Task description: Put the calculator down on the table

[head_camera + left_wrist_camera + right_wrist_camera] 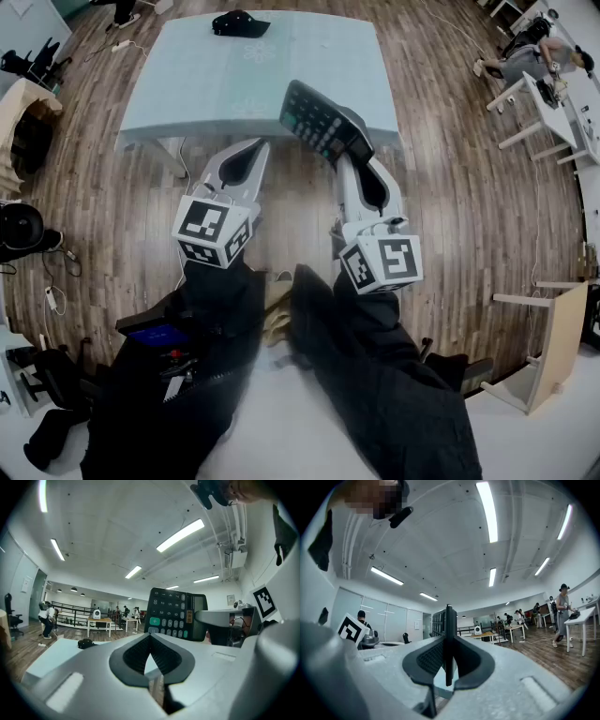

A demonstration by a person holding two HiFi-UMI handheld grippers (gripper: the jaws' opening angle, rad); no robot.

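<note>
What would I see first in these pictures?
Probably the black calculator with a green key, pinched by the right gripper, up in the air by the near edge of the pale blue table. The left gripper beside it is shut and empty, and a black cap lies at the table's far end.

Bright ceiling strips (487,508); fisheye edges; foreground perhaps soft

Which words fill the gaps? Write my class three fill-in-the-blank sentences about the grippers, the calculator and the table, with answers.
1. The right gripper is shut on the calculator at the end that carries its ____.
2. The left gripper has its jaws ____, with nothing between them.
3. The cap on the light-blue table is ____ in colour.
Answers: display; shut; black.
</note>
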